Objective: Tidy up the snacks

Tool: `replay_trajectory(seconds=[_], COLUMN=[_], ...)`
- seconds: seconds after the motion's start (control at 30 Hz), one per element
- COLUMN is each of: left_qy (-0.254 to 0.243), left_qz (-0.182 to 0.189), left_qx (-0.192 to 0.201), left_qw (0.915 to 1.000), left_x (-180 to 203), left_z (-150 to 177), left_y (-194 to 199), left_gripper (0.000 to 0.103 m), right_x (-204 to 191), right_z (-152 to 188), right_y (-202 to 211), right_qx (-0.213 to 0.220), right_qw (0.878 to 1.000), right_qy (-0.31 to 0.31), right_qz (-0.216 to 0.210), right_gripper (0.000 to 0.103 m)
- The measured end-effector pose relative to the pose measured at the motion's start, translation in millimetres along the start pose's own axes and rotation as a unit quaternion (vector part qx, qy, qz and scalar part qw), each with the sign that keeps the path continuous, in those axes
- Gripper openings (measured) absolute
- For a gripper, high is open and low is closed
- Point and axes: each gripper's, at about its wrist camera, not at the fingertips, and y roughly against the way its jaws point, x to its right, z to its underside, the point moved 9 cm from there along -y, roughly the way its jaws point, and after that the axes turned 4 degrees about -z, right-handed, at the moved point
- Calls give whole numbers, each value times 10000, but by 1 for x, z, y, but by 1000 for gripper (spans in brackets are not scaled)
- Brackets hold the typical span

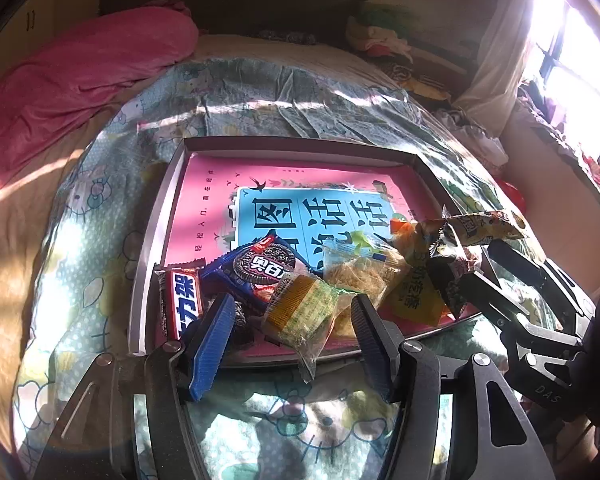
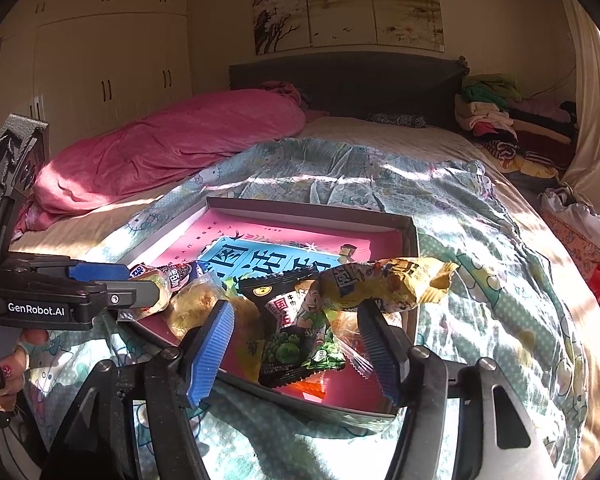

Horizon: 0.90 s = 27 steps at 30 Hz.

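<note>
Snack packets (image 1: 300, 280) lie heaped at the near end of a shallow box (image 1: 300, 146) on the bed's patterned quilt (image 1: 260, 92), the left gripper (image 1: 292, 320) half open astride a clear-wrapped cake (image 1: 300, 312), the right gripper (image 2: 296, 332) half open about a green packet (image 2: 300, 340), neither pressing.

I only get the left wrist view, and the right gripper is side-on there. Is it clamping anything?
Observer: No. The right gripper is open; a dark green-pea packet lies between its fingers, and the pads do not press on it.
Operator: Can you see my left gripper from that side?
Observer: Yes, the left gripper reaches in side-on over the box from the left edge, and a hand grips its handle.
</note>
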Motion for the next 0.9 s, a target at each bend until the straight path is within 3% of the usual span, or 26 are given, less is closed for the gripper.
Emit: replay_trajectory(seconds=[0.2,0.33,0.6,0.9], left_qy=[20,92,104,137], left_qz=[-75,-107,-192,-335], left_qx=[82,139,243,261], left_qw=[9999,9998,9995,9990], left_x=[-1,-5,-9,-14], left_z=[-3,-4,-6,-6], left_y=[5,8,16,22], left_gripper=[64,73,75,76], right_x=[1,2,2,3], right_z=[-3,-5,-12,-12], right_y=[5,10,24,32], right_qx=[92,178,401,461], right_qw=[10000,9998,9991,9985], right_qy=[6,8,-71,-96], right_qz=[35,98,144,292], right_gripper=[73,76,91,92])
